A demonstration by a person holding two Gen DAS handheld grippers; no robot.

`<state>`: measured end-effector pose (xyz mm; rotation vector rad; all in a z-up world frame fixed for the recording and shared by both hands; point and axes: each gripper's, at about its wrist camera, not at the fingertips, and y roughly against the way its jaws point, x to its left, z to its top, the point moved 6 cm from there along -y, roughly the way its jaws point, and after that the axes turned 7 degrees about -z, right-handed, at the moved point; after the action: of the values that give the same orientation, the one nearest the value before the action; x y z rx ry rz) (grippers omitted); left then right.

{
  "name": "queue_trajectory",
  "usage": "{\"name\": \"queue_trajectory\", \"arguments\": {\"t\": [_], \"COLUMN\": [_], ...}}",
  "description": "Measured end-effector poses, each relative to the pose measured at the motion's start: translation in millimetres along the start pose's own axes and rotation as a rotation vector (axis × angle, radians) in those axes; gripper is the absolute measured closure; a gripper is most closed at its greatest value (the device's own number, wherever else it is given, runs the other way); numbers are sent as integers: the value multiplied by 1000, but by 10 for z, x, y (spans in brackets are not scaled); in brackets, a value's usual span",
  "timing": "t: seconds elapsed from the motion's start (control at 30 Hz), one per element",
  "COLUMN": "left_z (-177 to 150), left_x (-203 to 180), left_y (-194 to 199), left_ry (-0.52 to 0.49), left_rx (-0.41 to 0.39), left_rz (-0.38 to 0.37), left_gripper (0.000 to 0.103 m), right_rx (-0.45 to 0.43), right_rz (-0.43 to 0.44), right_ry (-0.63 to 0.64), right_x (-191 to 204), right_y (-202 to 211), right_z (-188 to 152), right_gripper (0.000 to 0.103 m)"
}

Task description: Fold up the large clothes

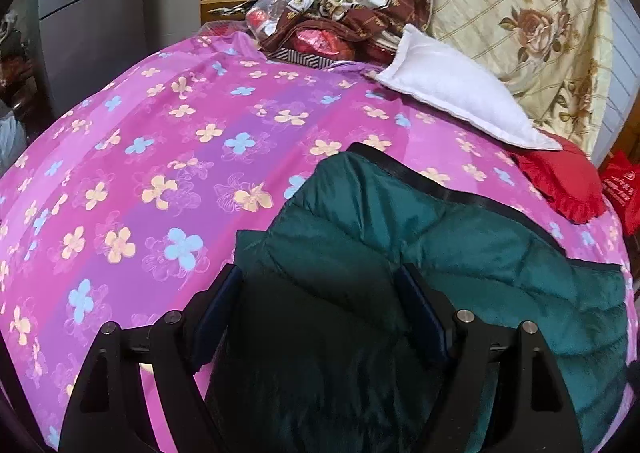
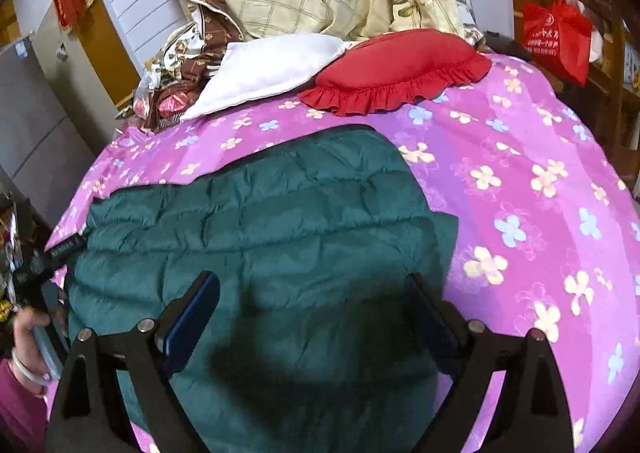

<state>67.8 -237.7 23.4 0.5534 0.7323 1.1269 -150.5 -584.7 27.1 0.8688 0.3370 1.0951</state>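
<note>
One green quilted jacket [image 2: 260,221] flat on pink flowered bedspread [image 1: 160,157]; two pillows, white pillow [image 2: 264,69], red pillow [image 2: 396,65]; left tongs [image 1: 320,317], right tongs [image 2: 316,317] spread wide, empty, above jacket.

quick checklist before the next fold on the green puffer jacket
1. left hand-held gripper open, nothing pinched: ok, jaws wide above the green puffer jacket.
2. right hand-held gripper open: ok, jaws spread over the jacket, no fabric between the pads.
3. Jacket lying flat on the pink flowered bedspread: ok, though quilted and puffy.
4. Room beyond the jacket: ok, the white pillow and red ruffled cushion lie apart from its far edge.
5. Near hem of the jacket: cannot tell, hidden below the grippers.
</note>
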Motion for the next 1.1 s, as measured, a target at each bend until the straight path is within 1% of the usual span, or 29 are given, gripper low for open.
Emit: {"name": "queue_trajectory", "arguments": {"t": [0.17, 0.23, 0.27, 0.3, 0.4, 0.53, 0.7, 0.8, 0.83, 0.93, 1.1], "left_z": [-95, -159, -192, -212, -278, -331, -372, -381, -380, -388, -406], "left_x": [-46, -64, -75, -86, -131, -186, -226, -220, -217, -203, -183], "left_y": [253, 336, 371, 394, 499, 607, 708, 765, 776, 794, 793], "left_ry": [-18, -22, -26, -29, -38, -57, -75, -86, -91, -92, -82], "left_rx": [-20, -23, -22, -22, -26, -33, -36, -44, -47, -42, -41], "left_rz": [-38, -52, -56, -59, -75, -85, -82, -76, -72, -67, -65], "left_gripper": [41, 41, 41, 41, 41, 41, 41, 41, 41, 41, 41], "right_rx": [42, 50, 56, 60, 68, 75, 118, 149, 144, 91, 93], "right_rz": [-50, -63, -76, -83, -70, -68, -62, -85, -84, -73, -47], "right_ry": [38, 53, 64, 68, 40, 39, 5, 5, 16, 25, 8], "right_x": [-25, -19, -15, -11, -33, -40, -71, -59, -38, -17, -35], "right_y": [-127, -197, -236, -265, -311, -306, -331, -261, -196, -21, 92], "right_z": [-207, -276, -301, -313, -333, -344, -334, -314, -298, -275, -316], "right_gripper": [8, 4, 1, 0, 0, 0, 0, 0, 0, 0, 0]}}
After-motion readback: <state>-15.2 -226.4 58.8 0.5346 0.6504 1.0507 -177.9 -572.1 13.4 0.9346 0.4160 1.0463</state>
